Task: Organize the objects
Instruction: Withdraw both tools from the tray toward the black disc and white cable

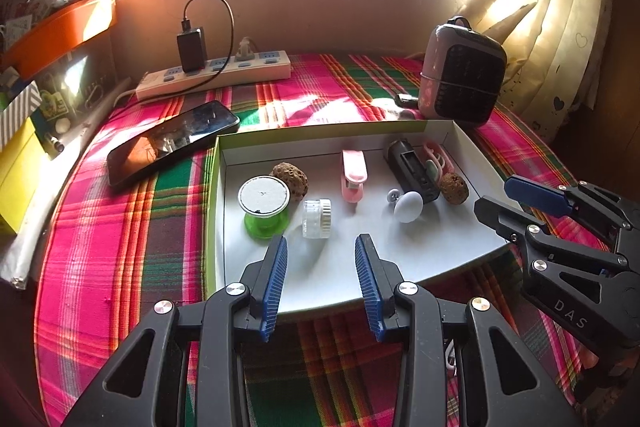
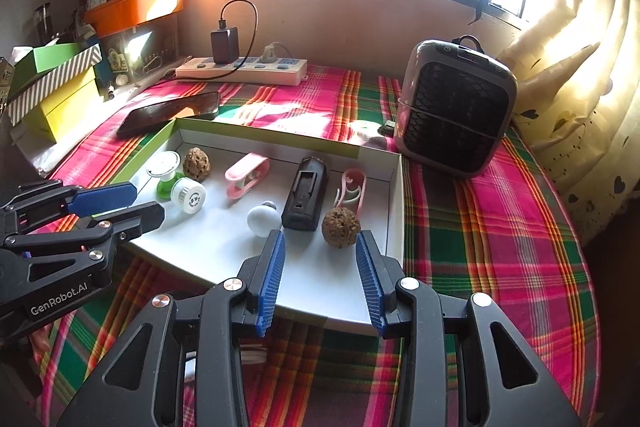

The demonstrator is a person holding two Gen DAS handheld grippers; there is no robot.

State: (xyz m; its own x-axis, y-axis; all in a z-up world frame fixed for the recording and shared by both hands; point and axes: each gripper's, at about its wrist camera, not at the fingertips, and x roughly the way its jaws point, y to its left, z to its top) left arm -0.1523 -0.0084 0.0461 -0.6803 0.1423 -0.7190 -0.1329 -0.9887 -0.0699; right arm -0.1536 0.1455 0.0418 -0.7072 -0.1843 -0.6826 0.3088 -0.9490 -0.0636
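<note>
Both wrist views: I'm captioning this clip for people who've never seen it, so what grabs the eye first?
The bright pink-and-green plaid cloth covering the table, with a shallow white tray at its centre holding small items: two walnuts, a pink clip, a green spool, a black case. Both grippers, left gripper and right gripper, hover open at the tray's near edge, empty. Behind the tray stands a grey fan heater under a glaring barred window.

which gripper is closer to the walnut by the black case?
Right. The right gripper hangs open just short of that walnut, nearly lined up with it. The left gripper, also open, faces the clear jar, well left of it.
</note>
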